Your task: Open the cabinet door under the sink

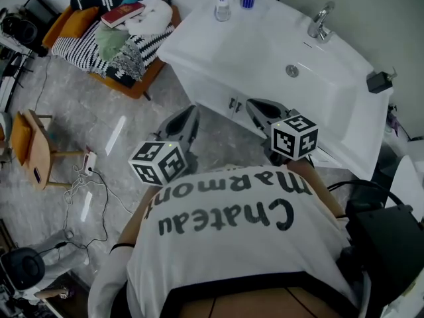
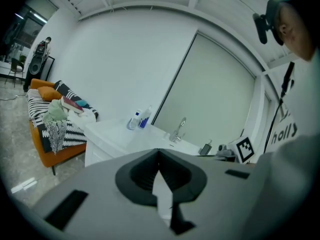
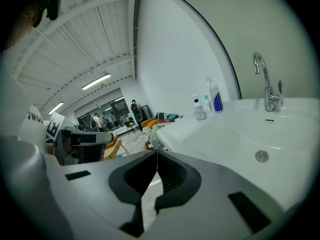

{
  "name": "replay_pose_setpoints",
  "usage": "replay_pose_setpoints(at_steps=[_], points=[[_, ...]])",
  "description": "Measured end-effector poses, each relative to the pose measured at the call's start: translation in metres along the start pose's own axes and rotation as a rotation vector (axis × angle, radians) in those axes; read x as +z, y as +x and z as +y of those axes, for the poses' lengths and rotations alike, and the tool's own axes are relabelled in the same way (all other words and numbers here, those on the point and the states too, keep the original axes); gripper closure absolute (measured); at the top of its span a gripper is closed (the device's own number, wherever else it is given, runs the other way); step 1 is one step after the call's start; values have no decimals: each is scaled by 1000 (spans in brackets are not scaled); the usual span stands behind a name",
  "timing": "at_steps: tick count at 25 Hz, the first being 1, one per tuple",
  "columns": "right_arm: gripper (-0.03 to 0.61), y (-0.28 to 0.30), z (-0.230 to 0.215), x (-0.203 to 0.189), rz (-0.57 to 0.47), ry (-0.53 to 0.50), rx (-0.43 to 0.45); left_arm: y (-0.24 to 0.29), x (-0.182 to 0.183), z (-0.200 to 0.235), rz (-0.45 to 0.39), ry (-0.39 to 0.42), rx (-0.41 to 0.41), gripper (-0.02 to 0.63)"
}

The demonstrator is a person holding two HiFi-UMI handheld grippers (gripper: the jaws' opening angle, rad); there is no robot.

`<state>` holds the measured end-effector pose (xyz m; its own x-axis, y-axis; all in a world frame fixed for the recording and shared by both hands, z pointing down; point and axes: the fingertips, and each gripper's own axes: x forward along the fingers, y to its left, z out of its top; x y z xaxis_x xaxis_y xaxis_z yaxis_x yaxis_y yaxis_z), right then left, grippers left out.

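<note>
The white sink (image 1: 344,105) stands on a white cabinet, whose doors (image 1: 209,88) carry two small dark handles (image 1: 232,103) side by side. Both grippers hang in the air just in front of those doors, apart from them. My left gripper (image 1: 191,113) is shut with nothing held, its tip left of the handles. My right gripper (image 1: 255,105) is shut and empty too, just right of the handles. In the left gripper view the shut jaws (image 2: 159,153) point toward the sink (image 2: 120,134). The right gripper view has its shut jaws (image 3: 156,155) beside the basin (image 3: 235,136).
Bottles (image 1: 223,6) and a faucet (image 1: 320,21) sit on the sink, a black object (image 1: 379,81) at its right end. An orange sofa (image 1: 112,38) with striped blankets stands at the left. A wooden stool (image 1: 36,148) and a cable with a power strip (image 1: 89,163) lie on the floor.
</note>
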<state>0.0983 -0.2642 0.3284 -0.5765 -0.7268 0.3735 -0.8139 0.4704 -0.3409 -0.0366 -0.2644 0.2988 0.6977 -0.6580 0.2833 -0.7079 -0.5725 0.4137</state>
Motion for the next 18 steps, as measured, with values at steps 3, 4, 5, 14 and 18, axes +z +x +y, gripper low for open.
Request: replay_pose_setpoints(at_steps=[3,4,5,14,18], points=[[566,5,-12,2,-5,8,-11,11,1,3,5,-3,-13,606],[566,5,-16,3,-8,15,-17,15,3,4,4,0,-17,606],[566,6,-19,4,-11,23,-24,18,4,5,2,3,-21,606],[566,7,-33,9,-40,78,-102,43,10,2,59,65,-139,606],[568,-2,-36,12,-89,108,-191,59,21,1,78,104,-222,606]])
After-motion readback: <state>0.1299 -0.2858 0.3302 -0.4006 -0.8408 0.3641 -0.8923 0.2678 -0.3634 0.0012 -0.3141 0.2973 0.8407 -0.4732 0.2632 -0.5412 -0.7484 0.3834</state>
